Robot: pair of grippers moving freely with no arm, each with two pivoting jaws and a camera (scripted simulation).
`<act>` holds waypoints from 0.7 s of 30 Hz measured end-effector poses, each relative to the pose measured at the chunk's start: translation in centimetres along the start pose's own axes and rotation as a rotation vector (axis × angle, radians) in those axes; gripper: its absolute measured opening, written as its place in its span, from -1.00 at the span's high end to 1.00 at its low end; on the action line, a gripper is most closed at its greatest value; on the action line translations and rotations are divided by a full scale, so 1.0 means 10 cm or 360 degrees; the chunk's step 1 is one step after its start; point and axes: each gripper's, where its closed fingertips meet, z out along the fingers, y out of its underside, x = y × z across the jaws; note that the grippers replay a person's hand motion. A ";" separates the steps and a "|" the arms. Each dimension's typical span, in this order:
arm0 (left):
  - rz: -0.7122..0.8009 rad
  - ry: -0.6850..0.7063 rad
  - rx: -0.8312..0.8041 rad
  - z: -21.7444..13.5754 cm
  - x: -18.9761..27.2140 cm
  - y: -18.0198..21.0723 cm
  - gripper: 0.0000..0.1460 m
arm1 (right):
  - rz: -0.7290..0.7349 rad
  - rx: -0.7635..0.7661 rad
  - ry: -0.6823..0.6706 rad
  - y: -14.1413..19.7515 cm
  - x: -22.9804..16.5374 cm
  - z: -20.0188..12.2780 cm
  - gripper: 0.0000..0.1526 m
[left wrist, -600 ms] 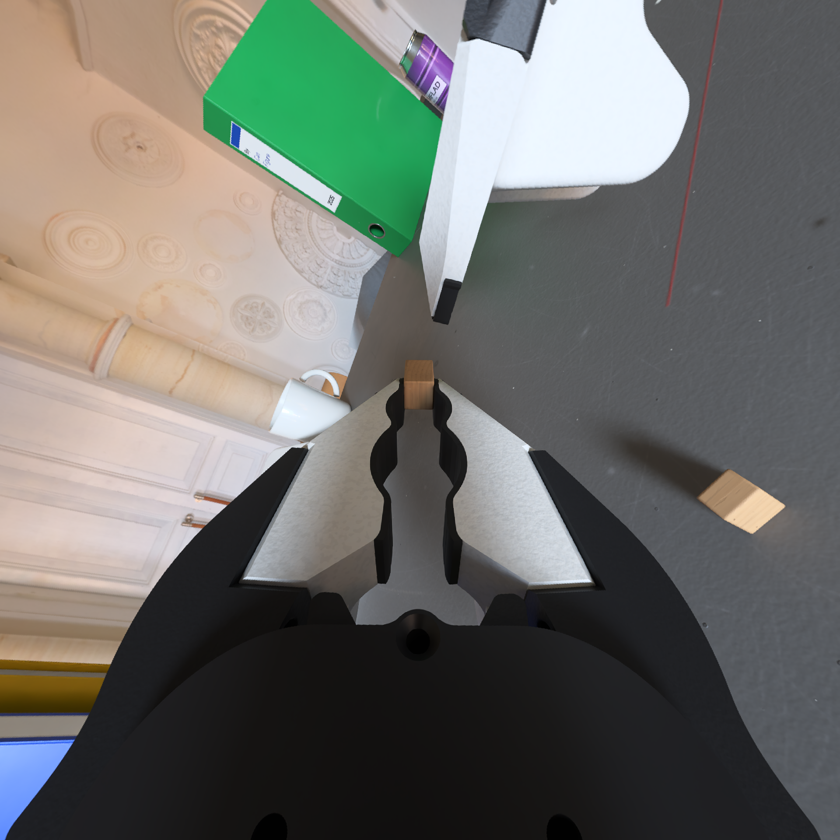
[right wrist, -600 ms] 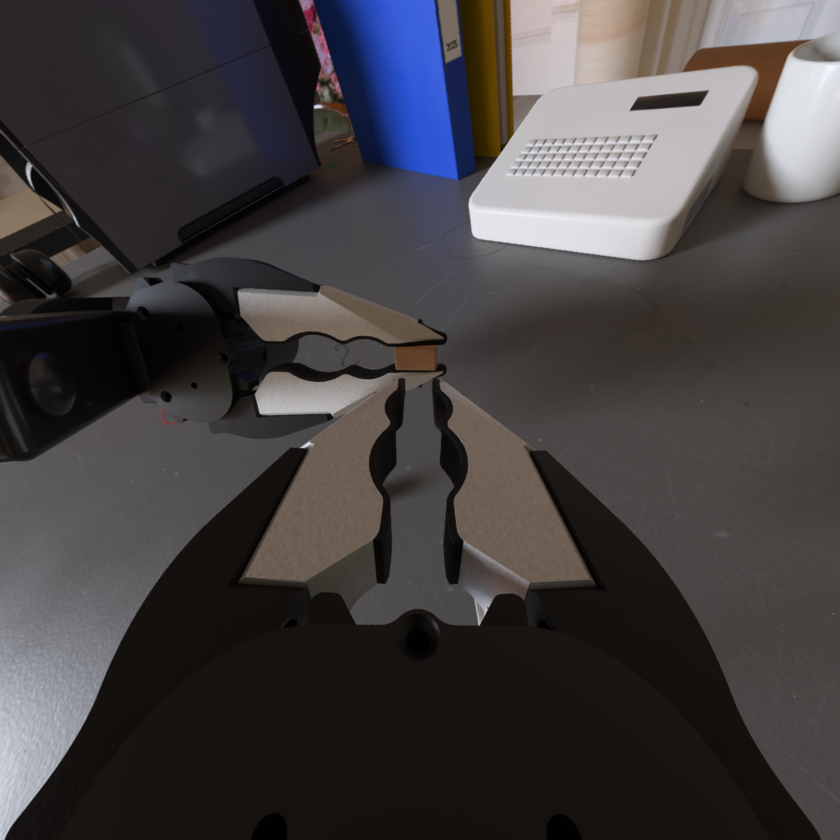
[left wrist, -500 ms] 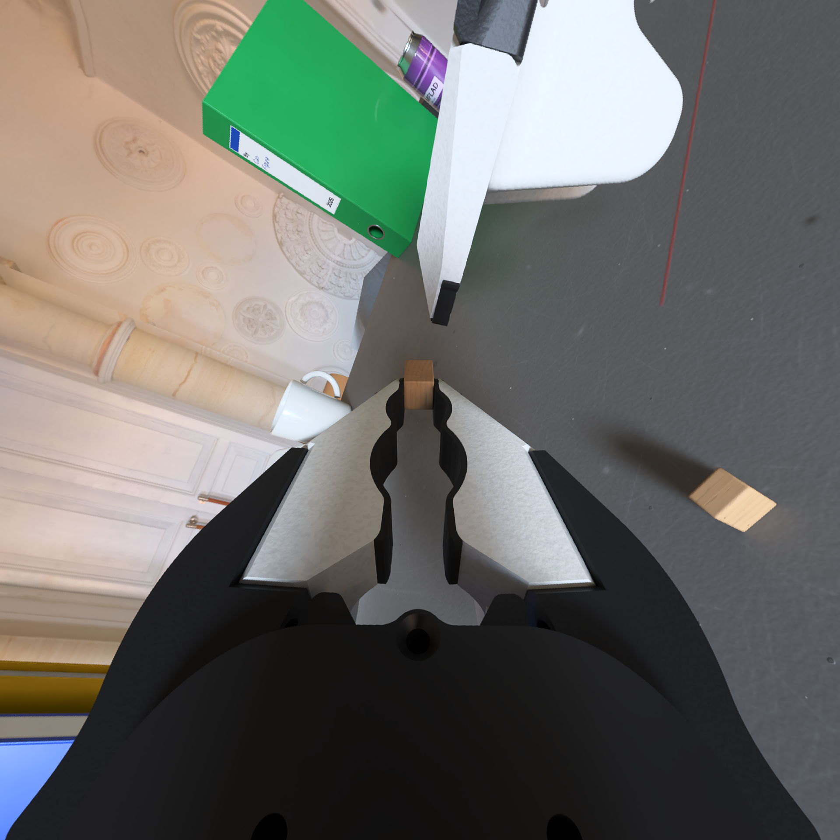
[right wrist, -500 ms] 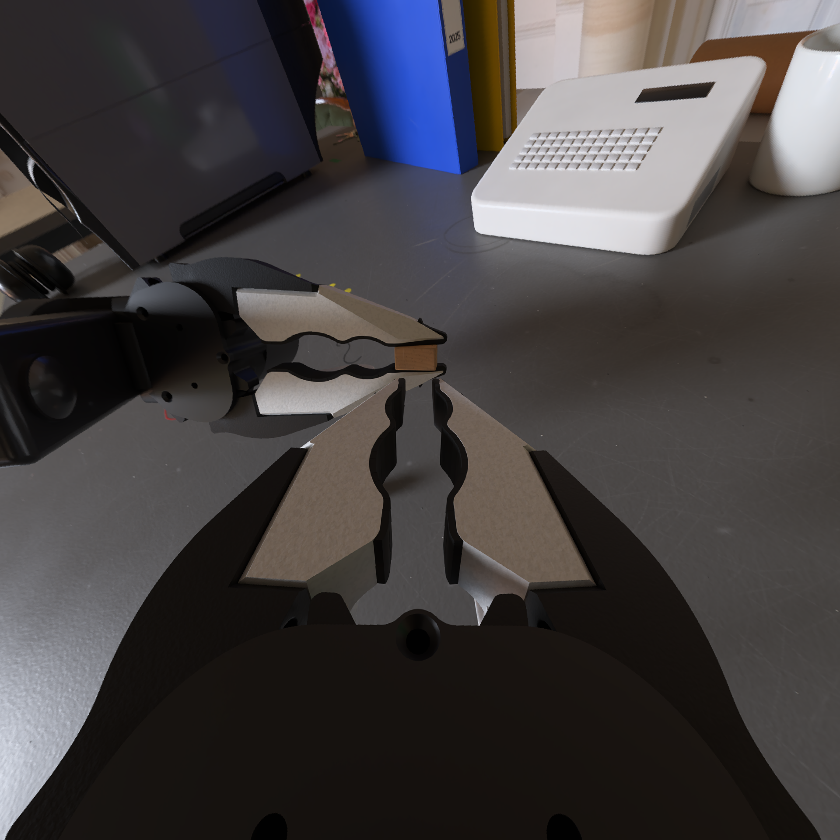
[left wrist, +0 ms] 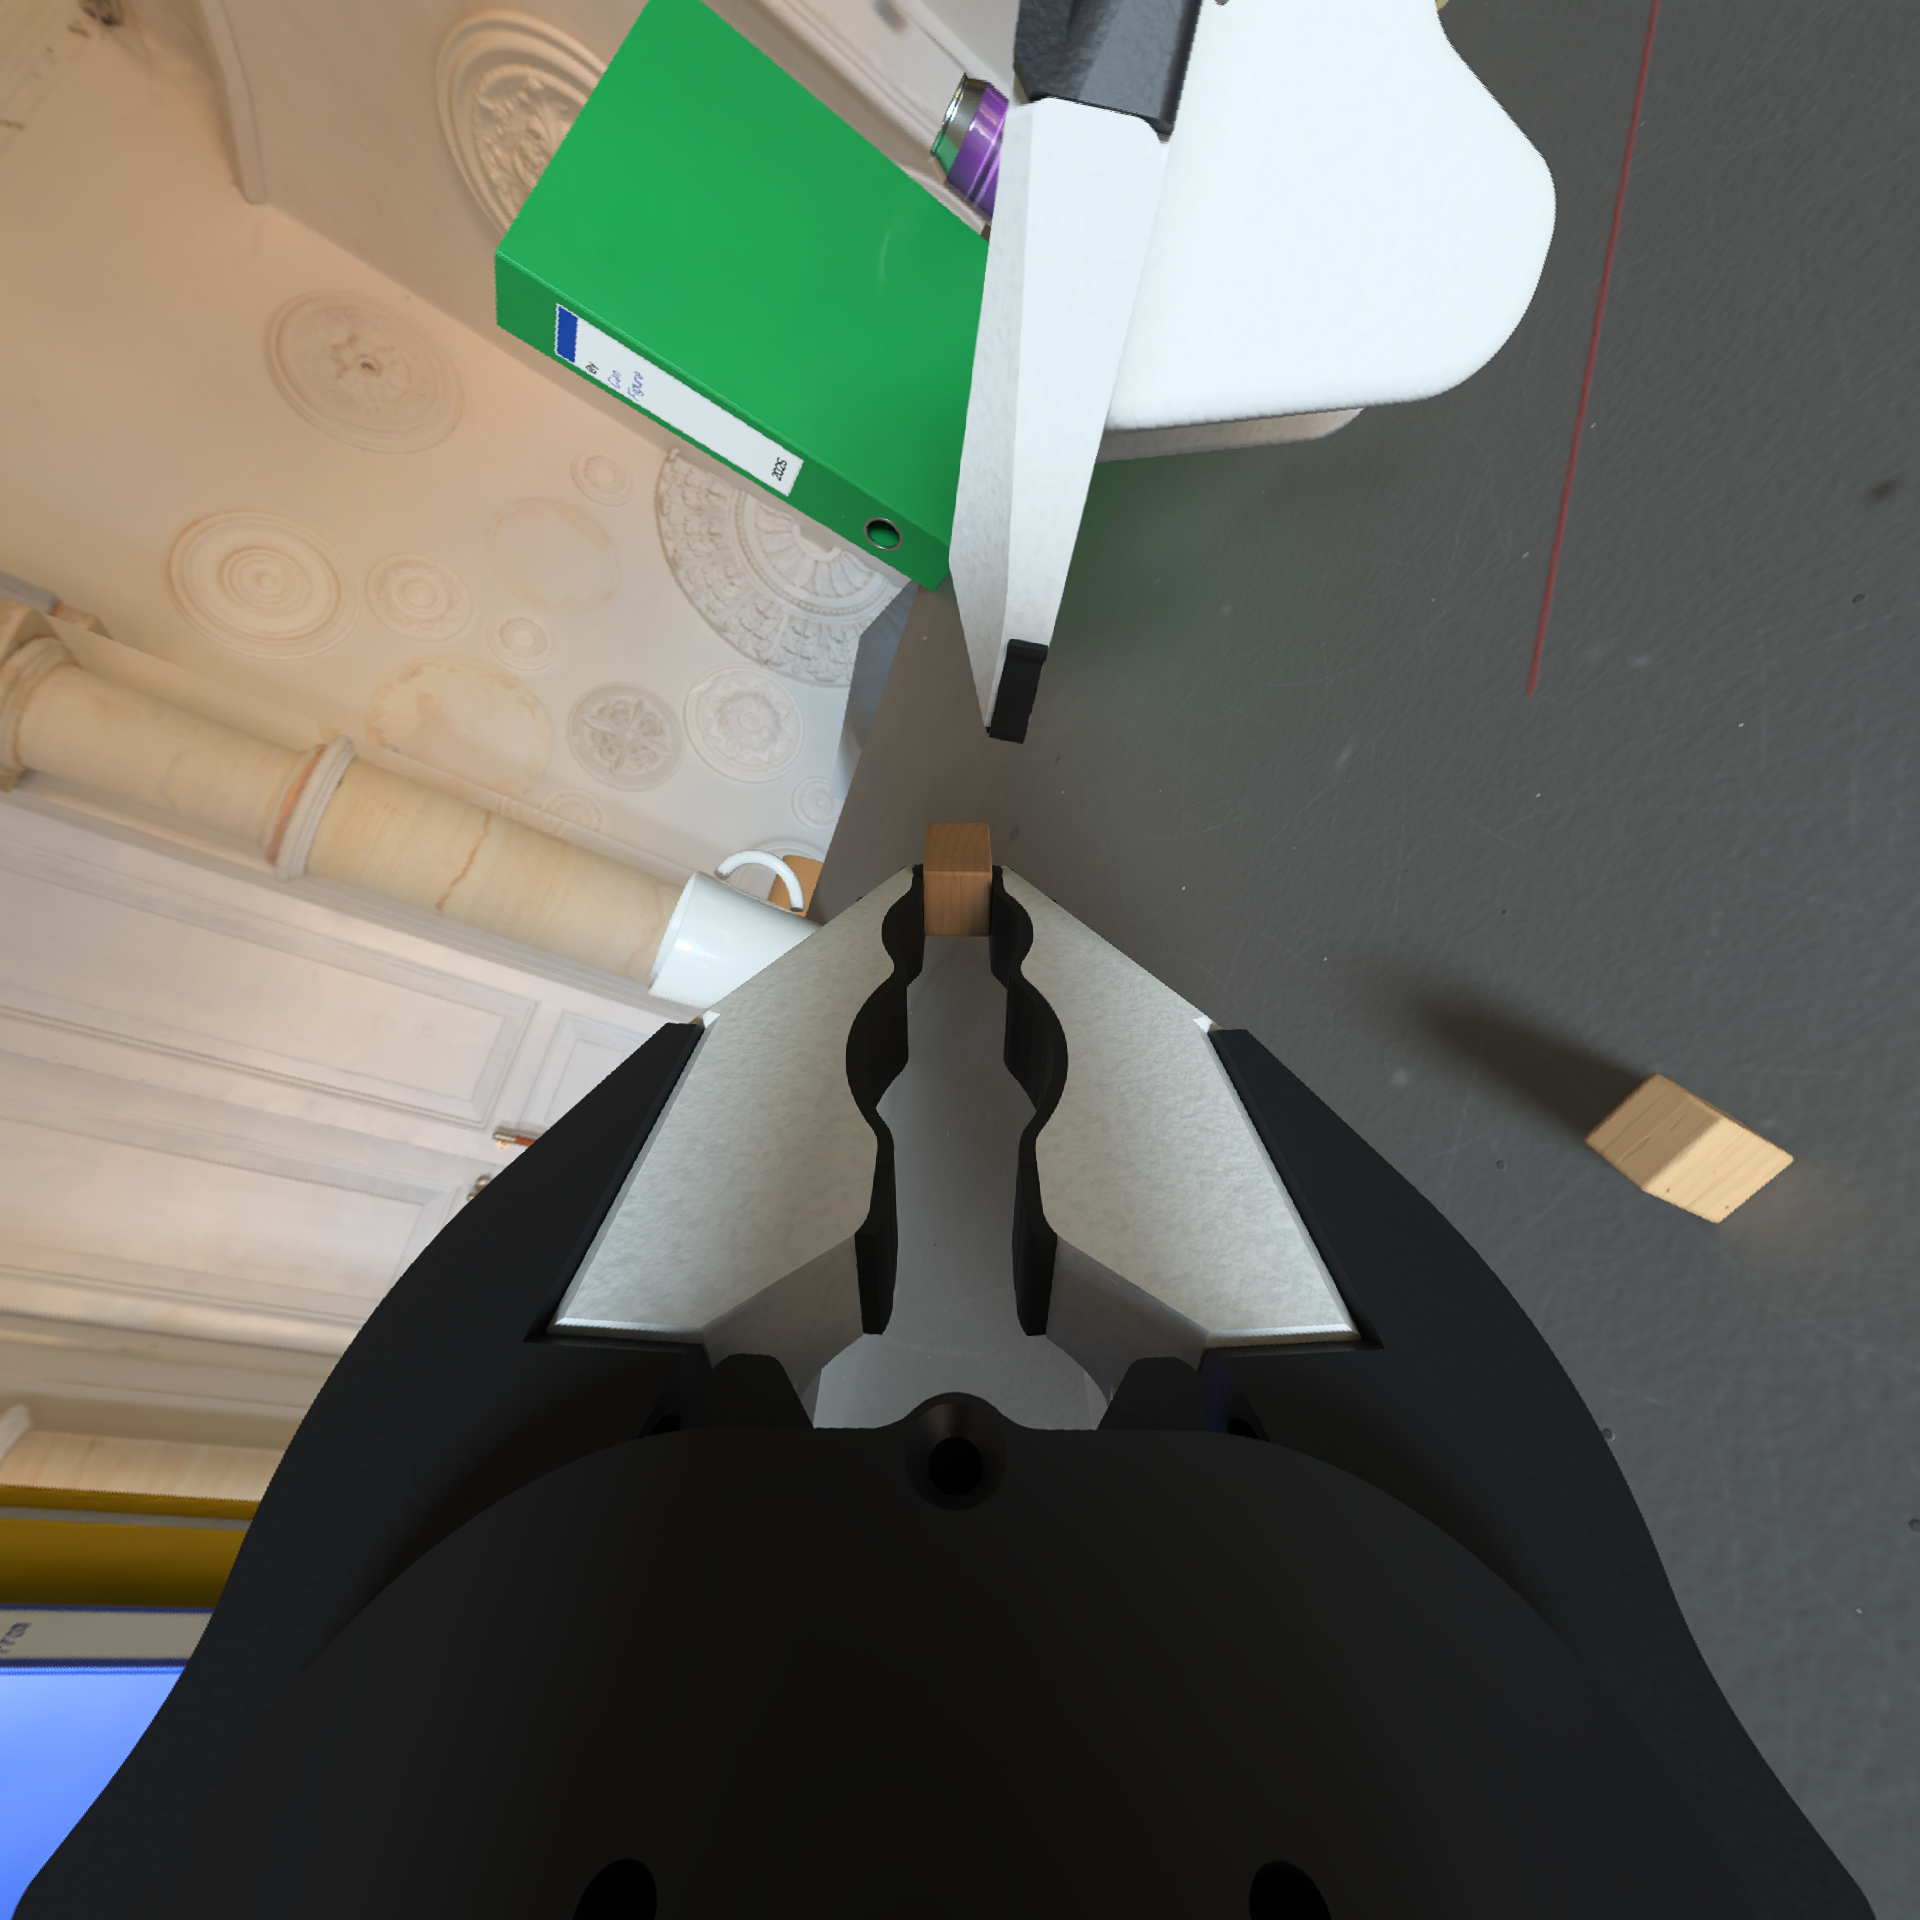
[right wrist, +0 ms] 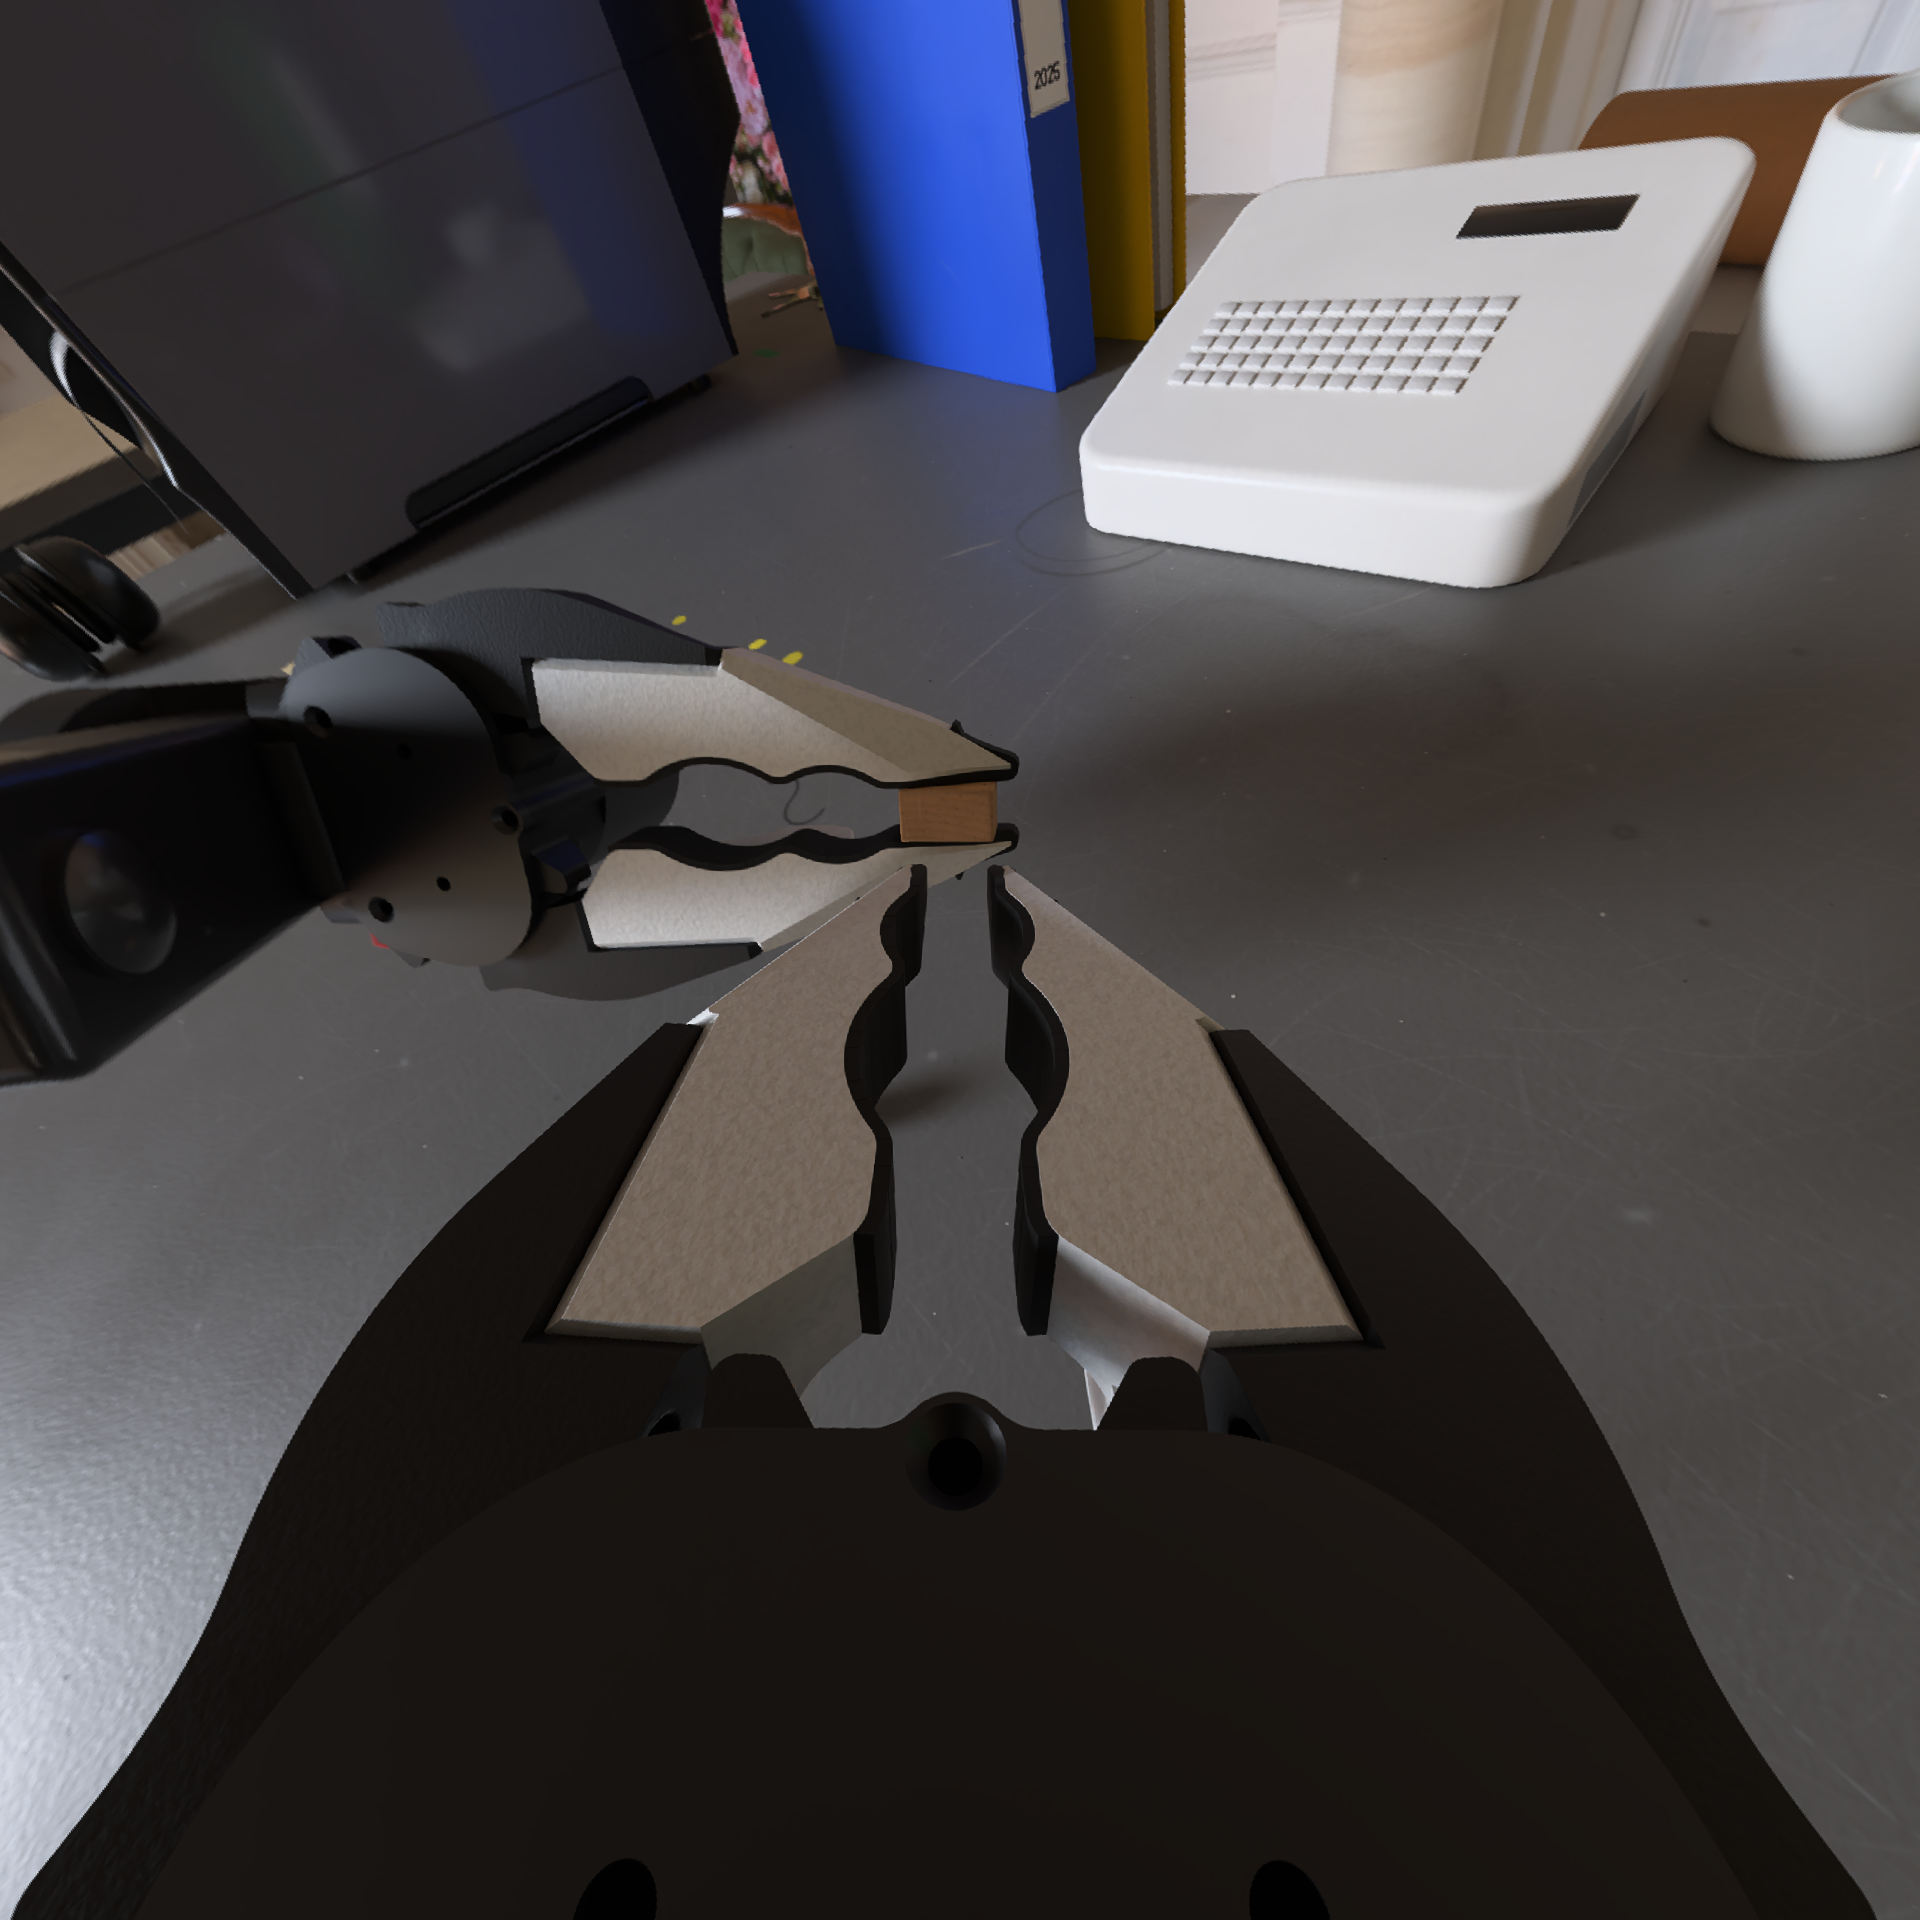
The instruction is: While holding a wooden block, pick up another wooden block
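Grey table [right wrist: 1455,883] bears pale wooden block [left wrist: 1688,1148], white device [right wrist: 1403,416], mug [right wrist: 1839,301]

Both grippers share one build: a broad matte black body that flares wide at the base, with a small round screw hole at its centre and two oval holes near the bottom edge. The left gripper [left wrist: 957,902] has pale, grainy white finger plates edged in wavy black pads. The right gripper [right wrist: 954,883] looks tanner in shadow, with the same scalloped black edges.
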 end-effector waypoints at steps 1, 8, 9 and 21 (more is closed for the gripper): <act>-0.0009 0.0014 0.0004 0.00 0.01 0.01 0.85 | -0.0017 -0.0007 0.0015 0.01 0.01 0.00 0.85; -0.0289 -0.0073 -0.0086 0.04 -0.30 0.30 0.85 | -0.0063 -0.0054 -0.0061 0.12 -0.08 -0.02 0.82; -0.0368 -0.0097 -0.0109 0.04 -0.37 0.37 0.85 | -0.0094 -0.0078 -0.0038 0.17 -0.07 -0.01 0.81; -0.0614 -0.0198 -0.0230 0.05 -0.55 0.64 0.85 | -0.0060 -0.0535 0.0574 0.68 0.25 0.46 0.51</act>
